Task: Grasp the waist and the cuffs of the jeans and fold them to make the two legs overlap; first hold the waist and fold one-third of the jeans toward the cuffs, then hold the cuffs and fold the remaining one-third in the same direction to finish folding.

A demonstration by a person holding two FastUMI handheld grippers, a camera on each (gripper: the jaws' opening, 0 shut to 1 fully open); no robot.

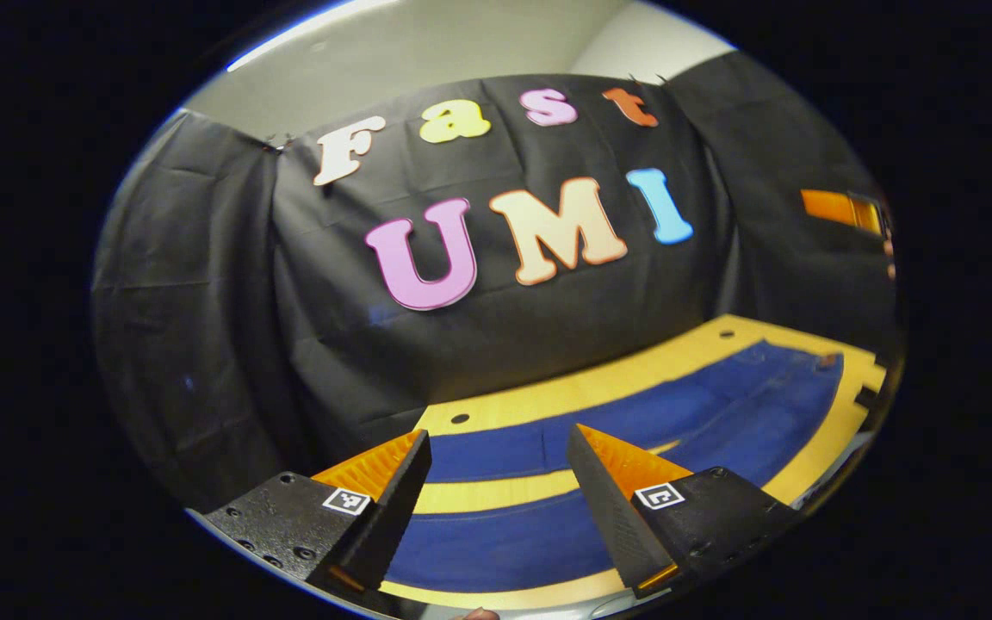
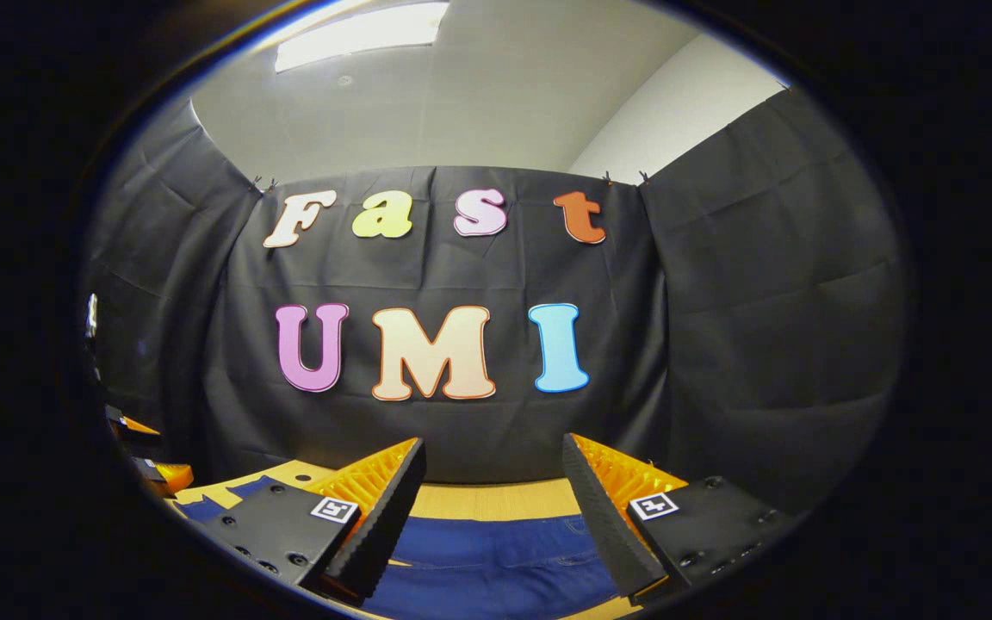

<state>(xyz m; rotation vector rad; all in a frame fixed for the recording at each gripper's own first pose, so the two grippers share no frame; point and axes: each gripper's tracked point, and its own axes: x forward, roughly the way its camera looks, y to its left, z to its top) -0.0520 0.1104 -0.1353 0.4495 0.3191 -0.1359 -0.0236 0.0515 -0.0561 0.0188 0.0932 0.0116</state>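
Note:
Blue jeans [image 1: 685, 413] lie flat on the yellow table [image 1: 548, 392], their two legs side by side with a strip of table between them. The waist end [image 1: 815, 366] is far to the right in the left gripper view; the cuff ends are hidden behind my fingers. My left gripper [image 1: 499, 432] hovers open above the legs, holding nothing. In the right gripper view, my right gripper [image 2: 492, 439] is open over the jeans [image 2: 496, 560] near the waist. Each gripper appears at the edge of the other's view: the right gripper [image 1: 840, 208], the left gripper [image 2: 147, 474].
Black cloth walls close in the table at the back and on both sides. The table's far edge [image 2: 496, 498] meets the back wall just beyond the jeans. A small round hole [image 1: 460, 418] is in the tabletop near the back.

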